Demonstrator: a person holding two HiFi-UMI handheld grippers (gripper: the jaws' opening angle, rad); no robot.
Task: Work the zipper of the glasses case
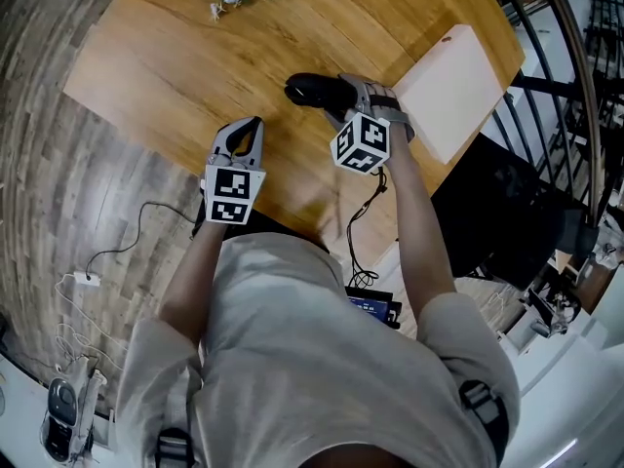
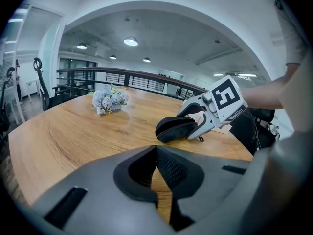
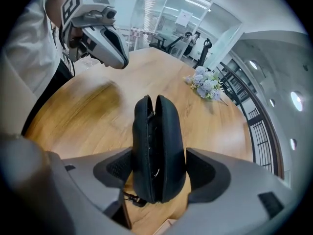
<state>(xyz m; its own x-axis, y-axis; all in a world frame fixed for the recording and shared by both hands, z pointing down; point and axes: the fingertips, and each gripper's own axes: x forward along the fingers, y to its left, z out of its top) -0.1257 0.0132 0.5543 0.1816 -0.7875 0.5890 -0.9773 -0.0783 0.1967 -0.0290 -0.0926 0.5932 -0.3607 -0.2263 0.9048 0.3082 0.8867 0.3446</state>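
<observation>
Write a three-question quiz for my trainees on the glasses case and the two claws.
1. True or false: the left claw is shut and empty.
2. What stands between the open right claw's jaws? A) a mug B) the glasses case C) a phone
3. Fill in: the case's two halves stand slightly ____.
Key: 1 true; 2 B; 3 apart.

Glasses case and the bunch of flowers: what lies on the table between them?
Nothing: only bare wooden table lies between the glasses case and the flowers, as the left gripper view shows.
</observation>
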